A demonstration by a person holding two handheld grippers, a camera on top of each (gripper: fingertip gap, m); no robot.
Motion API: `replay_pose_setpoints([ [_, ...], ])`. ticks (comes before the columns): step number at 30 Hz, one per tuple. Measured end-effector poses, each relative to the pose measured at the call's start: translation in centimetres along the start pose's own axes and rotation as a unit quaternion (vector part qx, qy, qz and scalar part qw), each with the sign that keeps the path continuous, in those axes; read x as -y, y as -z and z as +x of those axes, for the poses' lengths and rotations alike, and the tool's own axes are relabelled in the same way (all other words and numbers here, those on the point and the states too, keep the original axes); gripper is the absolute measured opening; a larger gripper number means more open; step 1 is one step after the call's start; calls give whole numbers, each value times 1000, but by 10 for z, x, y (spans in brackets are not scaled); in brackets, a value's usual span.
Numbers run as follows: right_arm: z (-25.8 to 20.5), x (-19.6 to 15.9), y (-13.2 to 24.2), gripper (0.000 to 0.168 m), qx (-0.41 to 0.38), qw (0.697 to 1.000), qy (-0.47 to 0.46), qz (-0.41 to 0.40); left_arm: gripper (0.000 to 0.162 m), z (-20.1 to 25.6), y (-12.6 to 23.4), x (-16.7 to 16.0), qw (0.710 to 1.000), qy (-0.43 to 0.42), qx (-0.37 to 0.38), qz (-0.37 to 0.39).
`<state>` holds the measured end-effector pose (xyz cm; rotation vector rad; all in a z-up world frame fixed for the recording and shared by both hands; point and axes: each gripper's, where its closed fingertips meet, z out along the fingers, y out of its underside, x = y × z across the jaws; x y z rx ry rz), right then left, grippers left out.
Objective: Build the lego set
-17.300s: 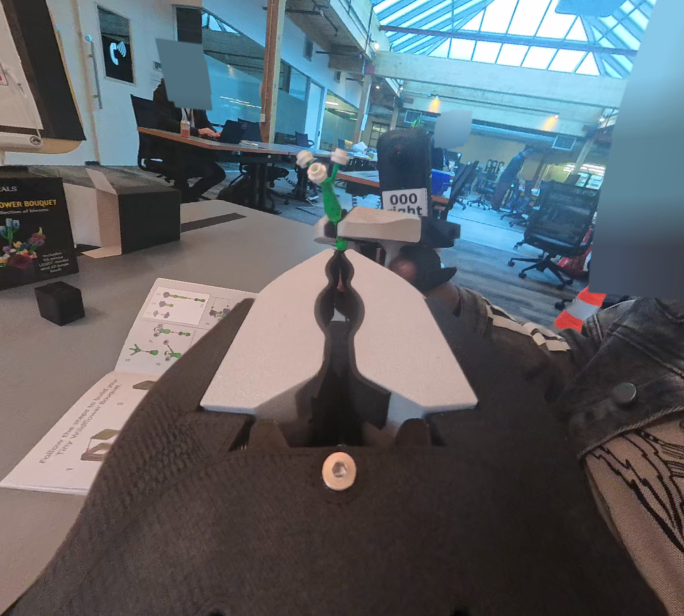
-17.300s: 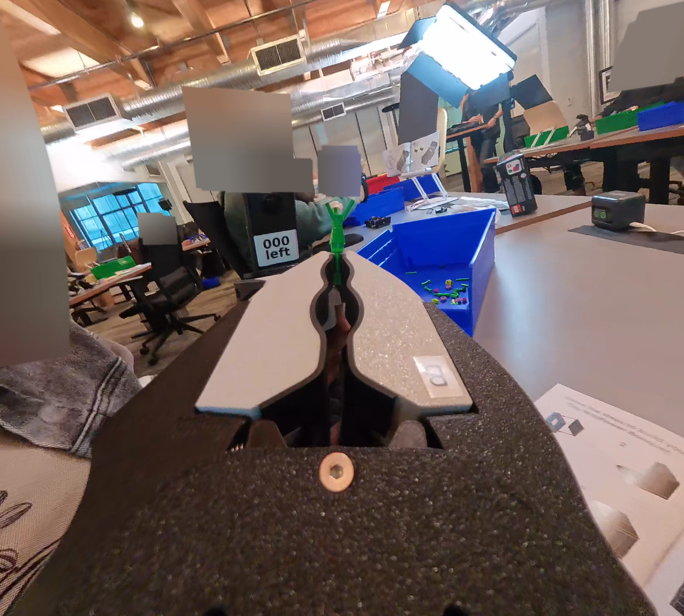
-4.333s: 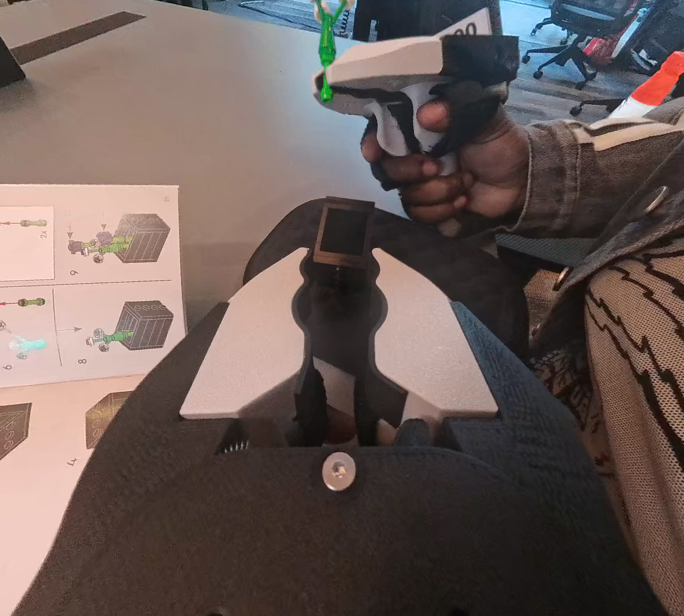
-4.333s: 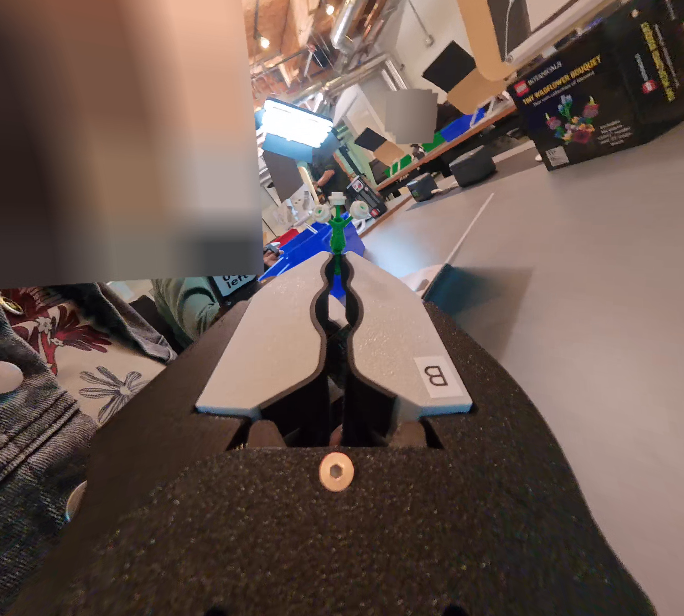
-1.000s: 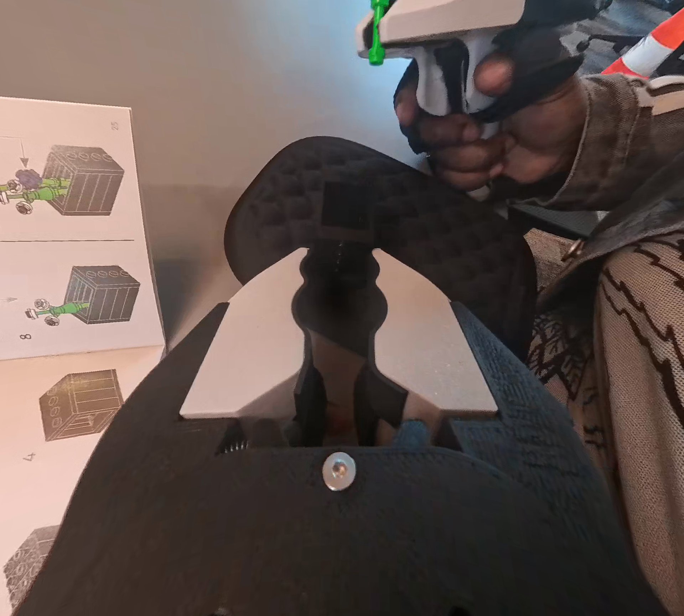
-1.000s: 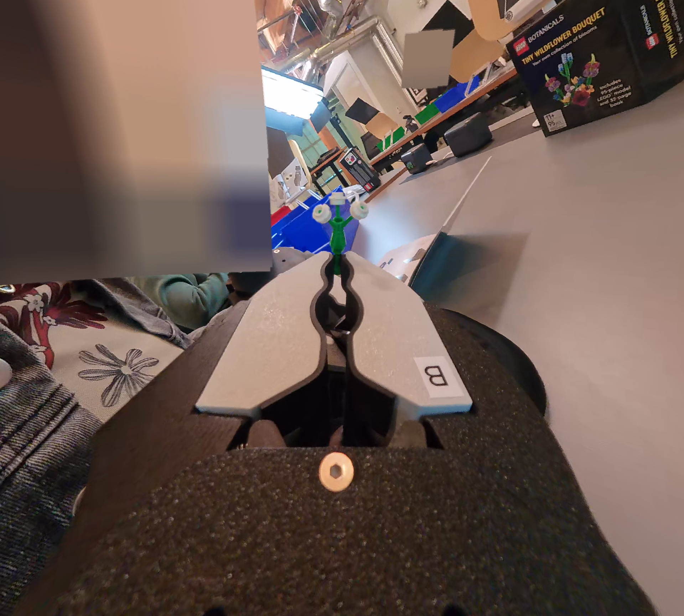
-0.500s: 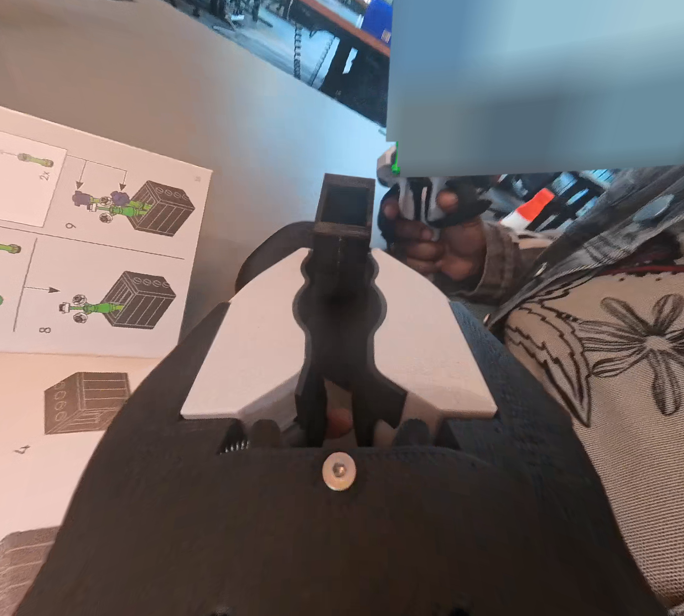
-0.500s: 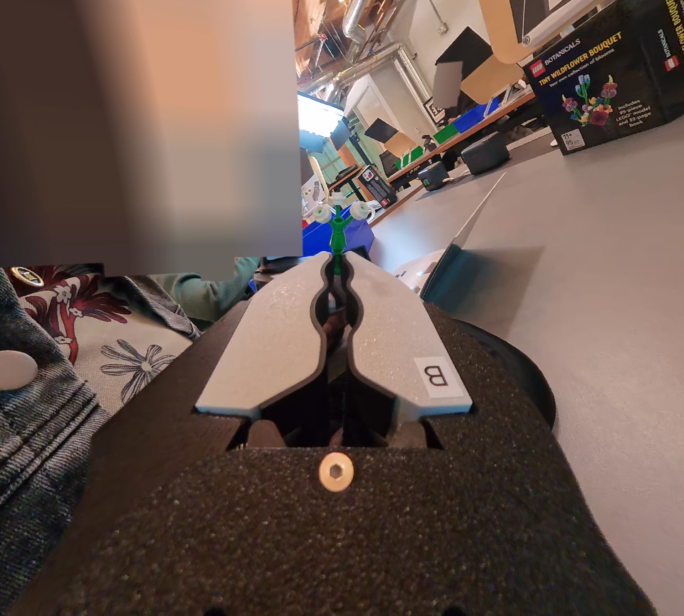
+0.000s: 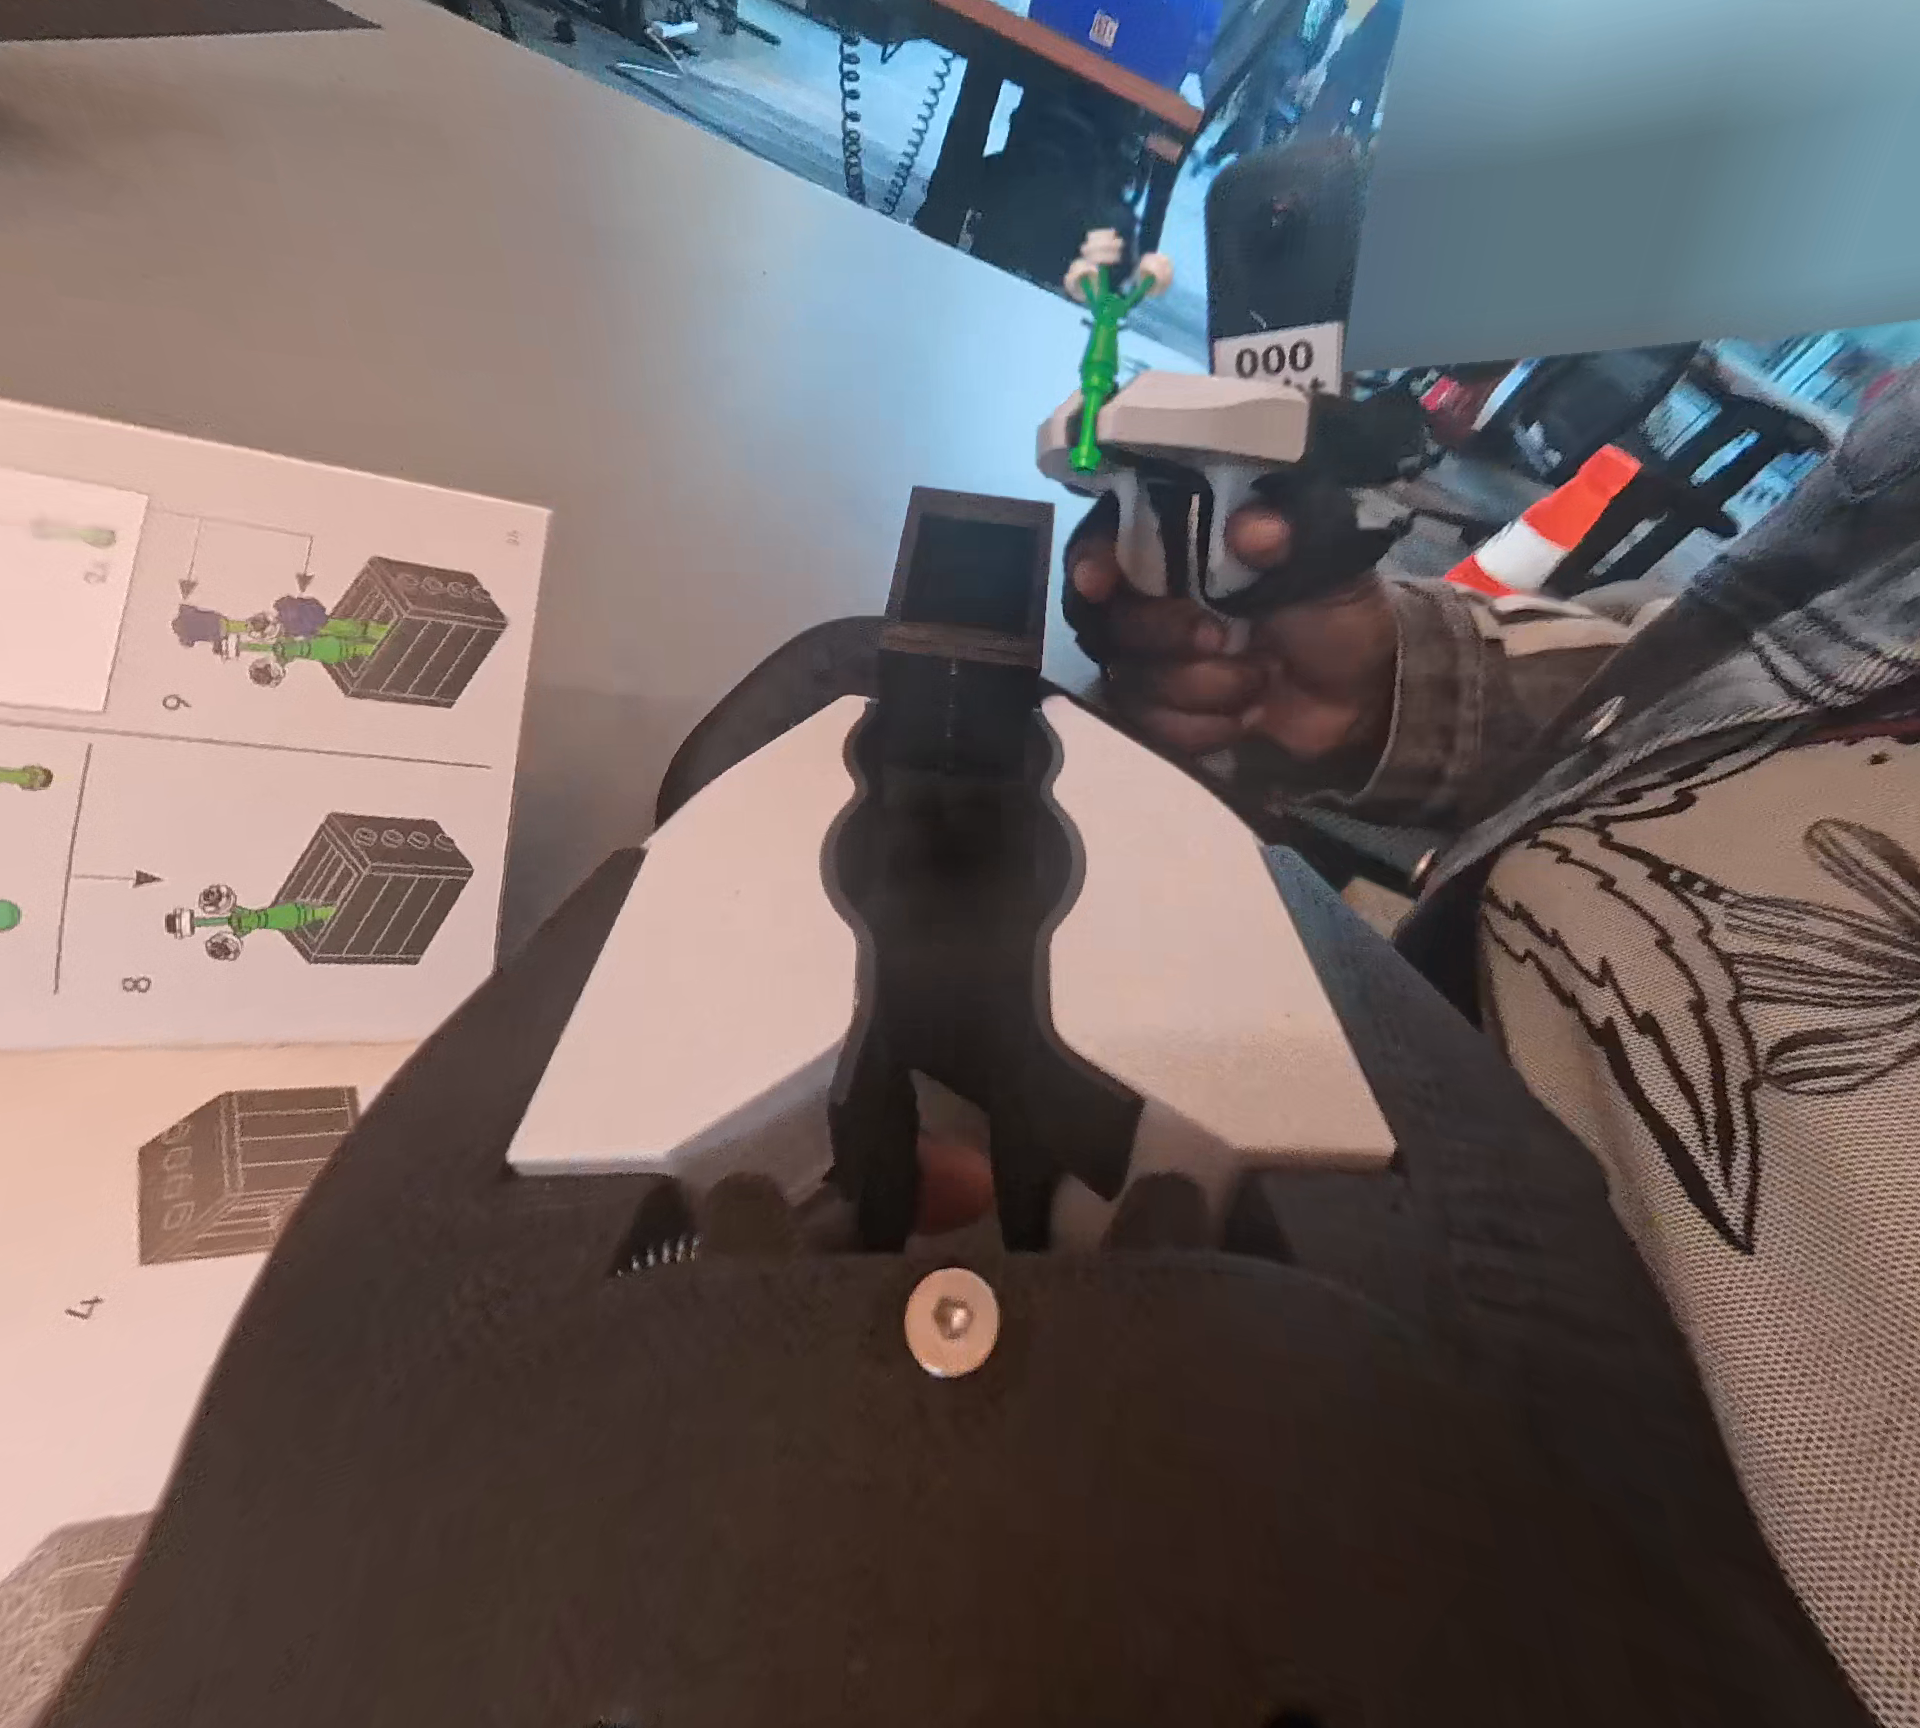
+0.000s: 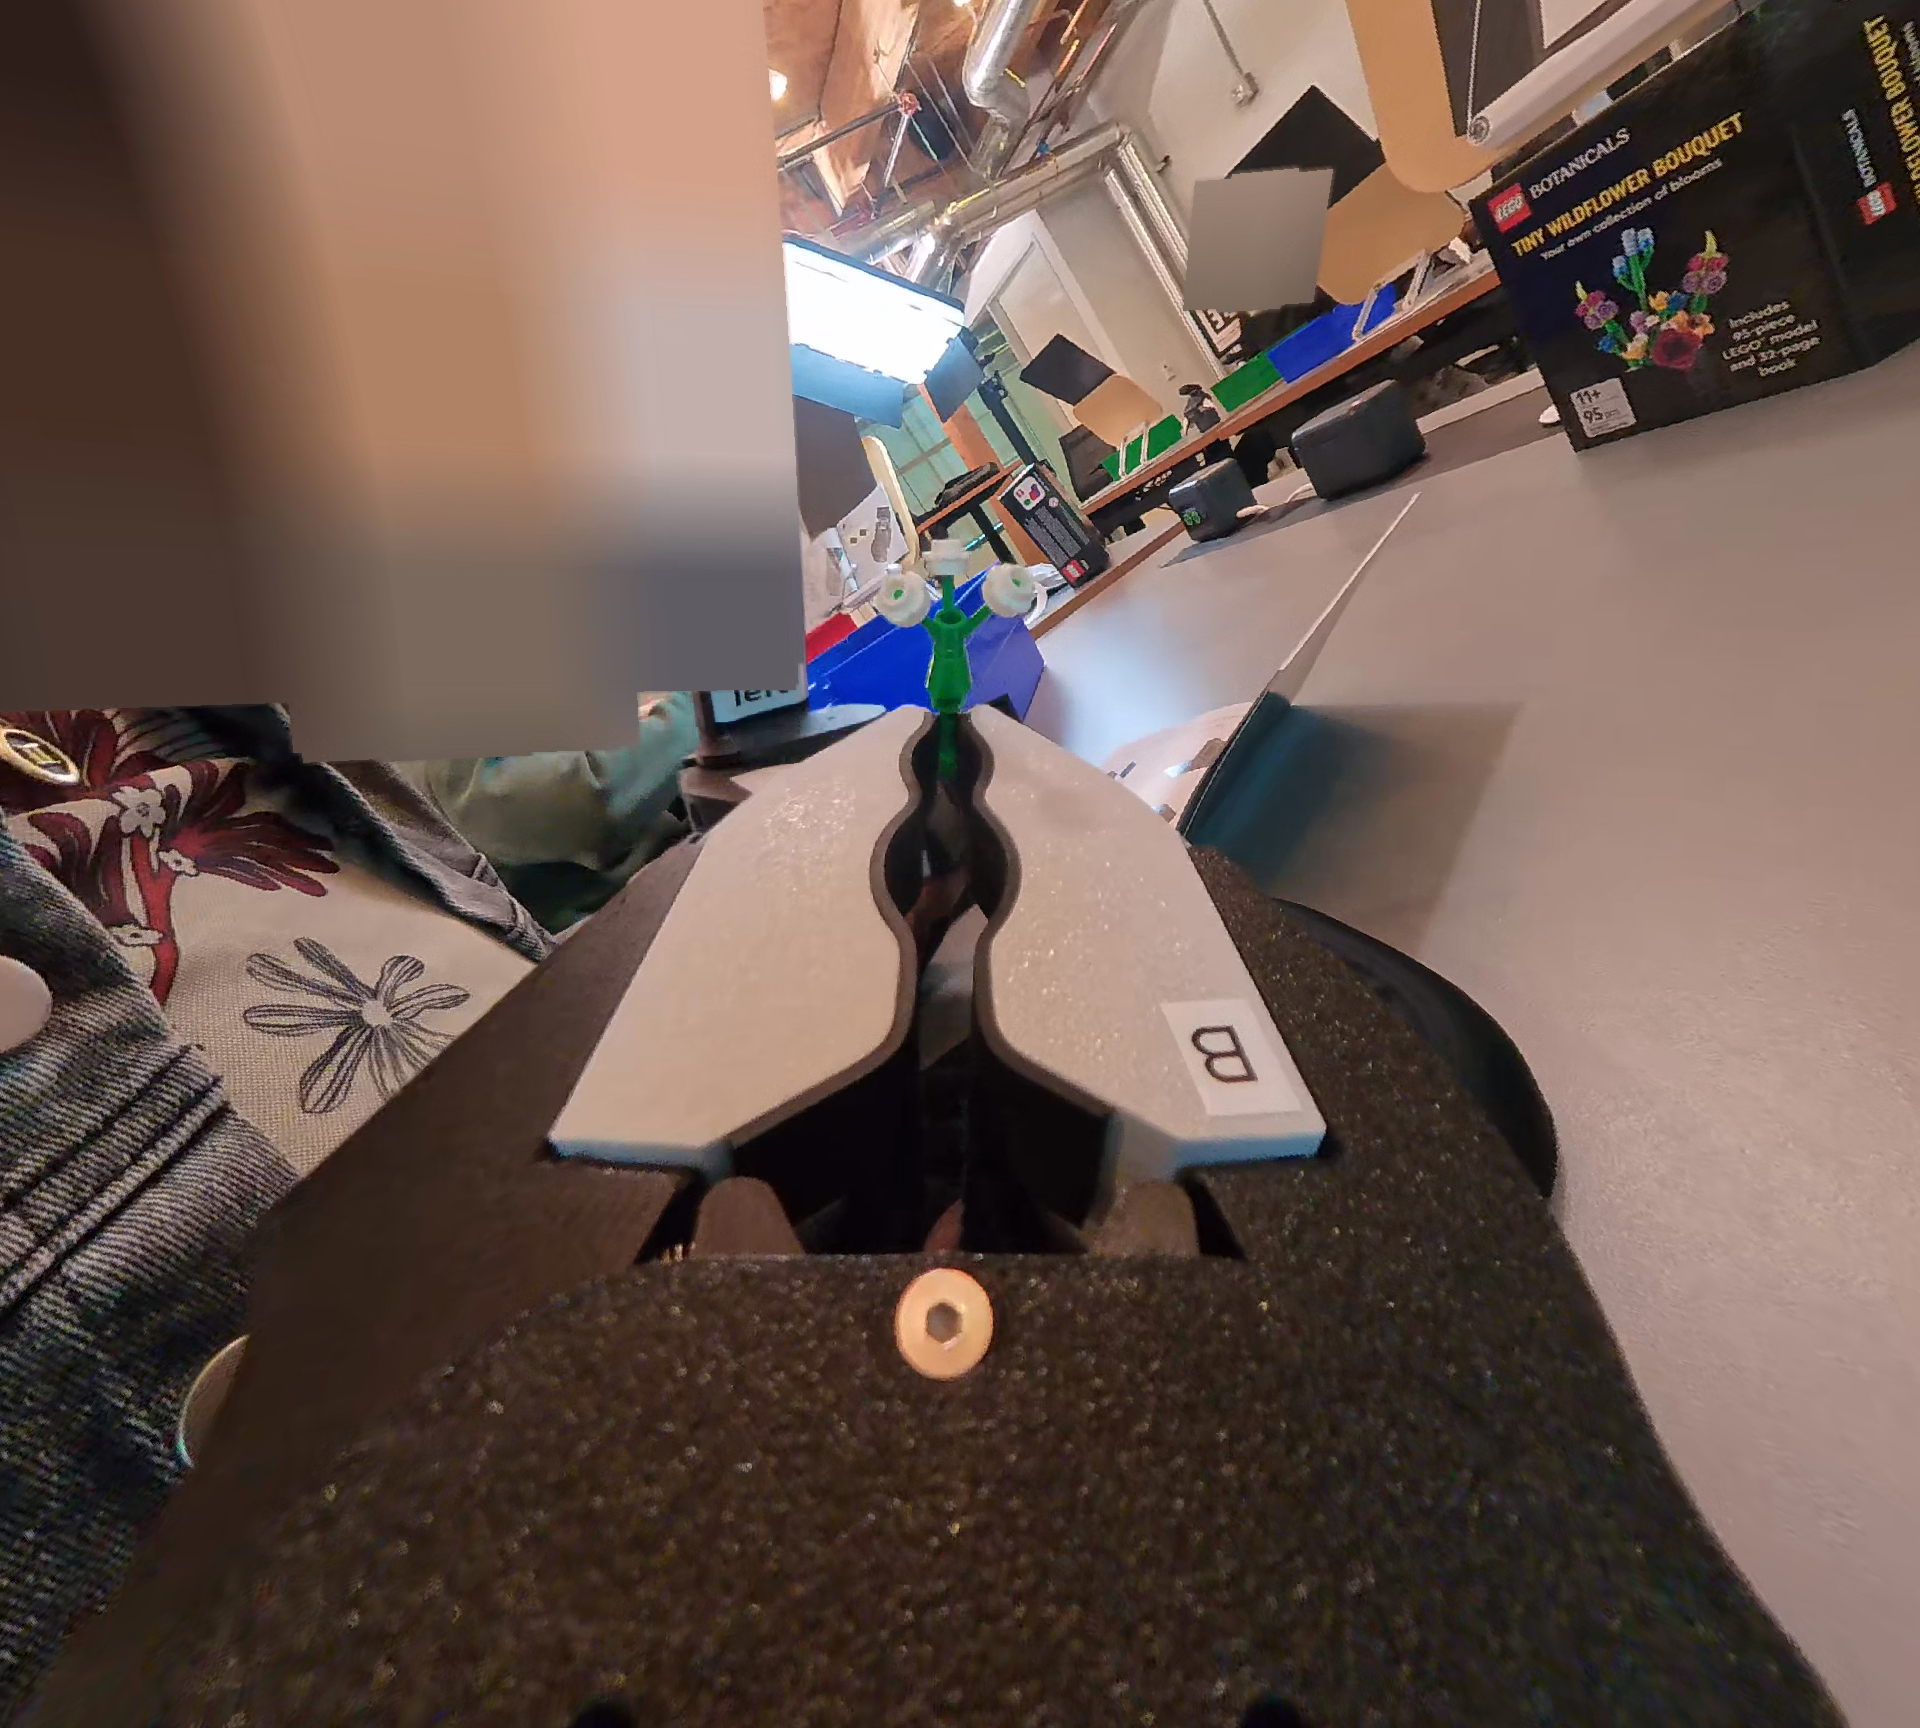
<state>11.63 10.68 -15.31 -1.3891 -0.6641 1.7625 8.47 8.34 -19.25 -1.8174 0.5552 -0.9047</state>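
My left gripper [image 9: 961, 722] is shut on a black hollow box-shaped lego piece [image 9: 968, 582], open end facing away, held above the grey table. My right gripper [image 10: 948, 722] is shut on a green lego stem with small white flowers at its top [image 10: 948, 629], held upright. The right gripper also shows in the left wrist view [image 9: 1081, 457], up and right of the black piece, with the green stem [image 9: 1099, 369] standing up from its tips. The stem's lower end is a short way from the black piece, not touching.
An open instruction booklet [image 9: 260, 743] lies on the grey table [image 9: 520, 276] at the left. A dark lego set box [image 10: 1704, 265] stands at the far right of the table. The person's patterned clothing [image 9: 1714, 1003] is close on the right. Tip to tip, the grippers are about 6 cm apart.
The left gripper tilted up, so the black piece now stands out against the table. The right gripper with the green stem sits lower and nearer the black piece in the left view.
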Motion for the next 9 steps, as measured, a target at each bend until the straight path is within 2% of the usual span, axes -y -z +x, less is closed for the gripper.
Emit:
replay_pose_setpoints([
  [6,0,-2,-1,3,-4,1000,4,-7,27,-7,2,-16,996,-50,54,-60],
  [9,0,-3,-2,3,-7,1000,8,-10,27,-2,4,-15,993,-71,56,-76],
])
